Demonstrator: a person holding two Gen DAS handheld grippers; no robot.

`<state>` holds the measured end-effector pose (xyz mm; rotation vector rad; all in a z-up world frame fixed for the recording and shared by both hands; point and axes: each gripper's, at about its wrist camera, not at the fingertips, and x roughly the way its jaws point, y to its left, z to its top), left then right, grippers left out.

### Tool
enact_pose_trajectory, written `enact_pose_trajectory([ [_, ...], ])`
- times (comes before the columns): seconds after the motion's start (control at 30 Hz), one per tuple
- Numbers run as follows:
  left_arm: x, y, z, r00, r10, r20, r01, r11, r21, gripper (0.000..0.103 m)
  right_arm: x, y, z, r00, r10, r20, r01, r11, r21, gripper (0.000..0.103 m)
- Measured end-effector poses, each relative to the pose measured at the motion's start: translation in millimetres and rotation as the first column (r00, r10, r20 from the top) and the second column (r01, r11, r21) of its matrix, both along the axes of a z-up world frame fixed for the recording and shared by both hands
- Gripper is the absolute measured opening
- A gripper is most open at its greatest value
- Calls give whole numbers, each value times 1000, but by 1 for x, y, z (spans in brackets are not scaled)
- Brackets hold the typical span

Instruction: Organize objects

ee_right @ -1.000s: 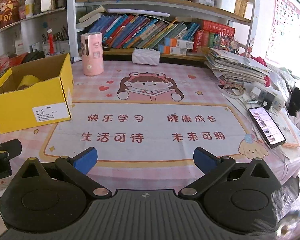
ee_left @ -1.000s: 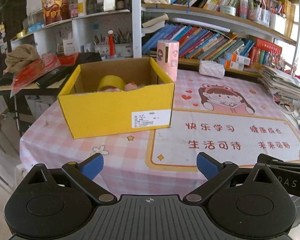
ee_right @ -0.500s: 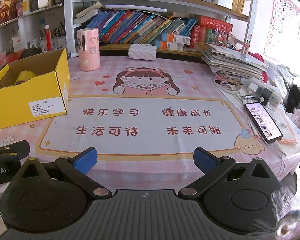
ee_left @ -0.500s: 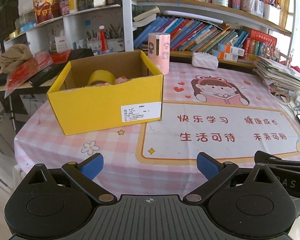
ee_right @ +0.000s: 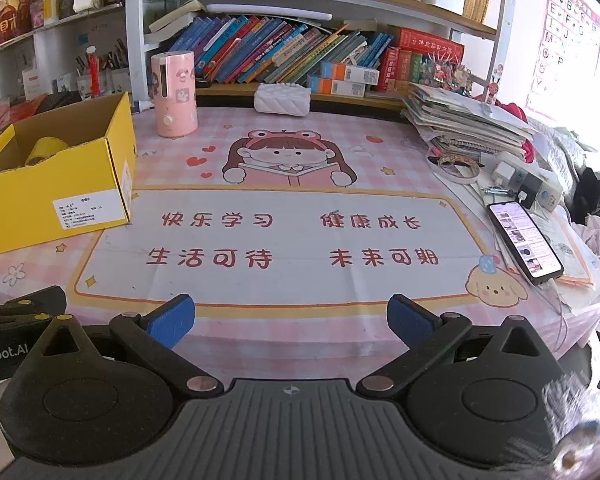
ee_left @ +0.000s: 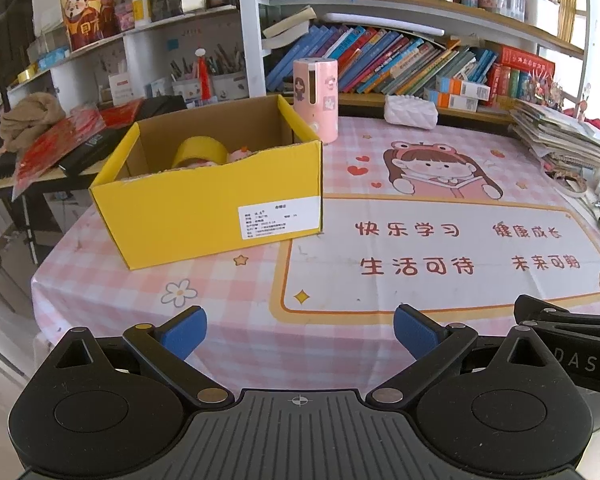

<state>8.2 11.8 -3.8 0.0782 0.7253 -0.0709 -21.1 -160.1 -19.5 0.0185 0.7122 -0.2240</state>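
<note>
Pink checked tablecloth holds a yellow cardboard box (tape roll inside); left gripper and right gripper both spread wide, empty

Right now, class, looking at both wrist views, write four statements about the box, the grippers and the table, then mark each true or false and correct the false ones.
1. The yellow box is open at the top. True.
2. A yellow tape roll lies inside the box. True.
3. The left gripper grips the pink cylinder. False: it is open and empty; the cylinder stands behind the box.
4. The phone lies left of the box. False: it lies at the table's right edge, screen lit.
5. The right gripper is open. True.
</note>
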Motion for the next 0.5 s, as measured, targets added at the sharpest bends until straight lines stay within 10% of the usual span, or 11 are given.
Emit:
enact_pose_trajectory([
  [0.5, -2, -1, -3, 1000, 23, -7, -23, 1000, 14, 101, 0, 1, -3, 1000, -8, -22, 7, 1000, -13, 103],
])
